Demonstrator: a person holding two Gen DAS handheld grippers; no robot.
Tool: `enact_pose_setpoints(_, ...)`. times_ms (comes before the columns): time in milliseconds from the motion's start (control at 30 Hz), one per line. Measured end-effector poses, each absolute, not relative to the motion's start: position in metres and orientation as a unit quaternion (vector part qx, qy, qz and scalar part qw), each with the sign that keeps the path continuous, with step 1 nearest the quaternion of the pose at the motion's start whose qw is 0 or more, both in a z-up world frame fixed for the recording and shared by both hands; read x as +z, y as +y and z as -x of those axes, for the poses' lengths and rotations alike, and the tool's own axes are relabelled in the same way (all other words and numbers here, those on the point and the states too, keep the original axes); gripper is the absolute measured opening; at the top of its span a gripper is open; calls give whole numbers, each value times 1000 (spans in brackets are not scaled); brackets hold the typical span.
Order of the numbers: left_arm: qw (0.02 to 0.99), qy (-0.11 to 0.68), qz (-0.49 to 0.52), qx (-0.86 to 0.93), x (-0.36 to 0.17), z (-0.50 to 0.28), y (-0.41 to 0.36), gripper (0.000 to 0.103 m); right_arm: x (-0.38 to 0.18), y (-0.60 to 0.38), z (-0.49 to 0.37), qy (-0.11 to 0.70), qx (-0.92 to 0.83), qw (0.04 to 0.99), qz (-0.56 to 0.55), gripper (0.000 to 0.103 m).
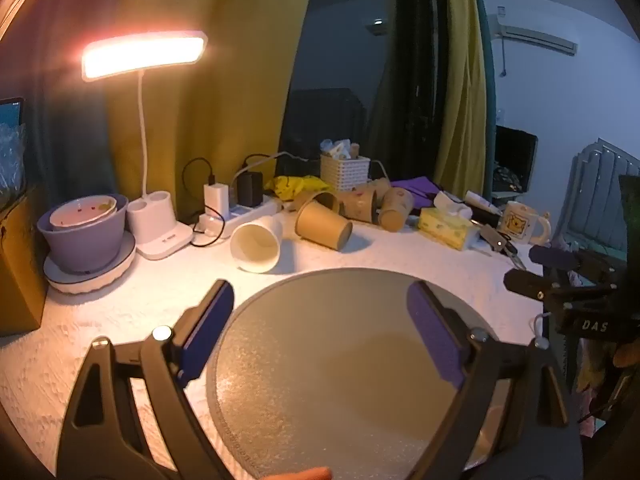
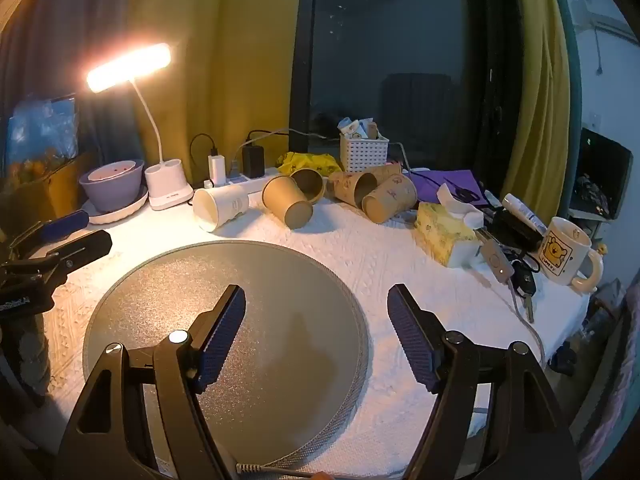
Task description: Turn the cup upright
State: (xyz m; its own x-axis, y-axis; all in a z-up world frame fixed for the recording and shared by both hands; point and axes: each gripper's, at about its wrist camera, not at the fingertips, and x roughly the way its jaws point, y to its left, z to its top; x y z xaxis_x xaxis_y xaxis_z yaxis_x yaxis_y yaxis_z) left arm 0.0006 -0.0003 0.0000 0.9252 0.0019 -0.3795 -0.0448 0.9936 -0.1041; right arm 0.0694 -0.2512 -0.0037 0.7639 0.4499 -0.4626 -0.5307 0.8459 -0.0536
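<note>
Over the round grey mat (image 1: 340,360), the left gripper (image 1: 320,332) hangs w/ jaws spread wide, nothing between them; the right gripper (image 2: 316,336) hovers over the mat's right edge, also wide apart & empty. The white cup (image 2: 220,206) lies on its side on the white tablecloth (image 2: 400,256) behind the mat, near the lamp base (image 2: 168,186), w/ several brown cups (image 2: 286,200) tipped over just beside it.
</note>
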Motion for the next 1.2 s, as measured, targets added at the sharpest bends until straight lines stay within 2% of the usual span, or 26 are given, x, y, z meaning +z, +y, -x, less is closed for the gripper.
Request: enact_pose_setpoints(1200, 983, 175, 48, -3, 6, 8, -12, 89, -2, -250, -64, 217, 268, 933, 102, 76)
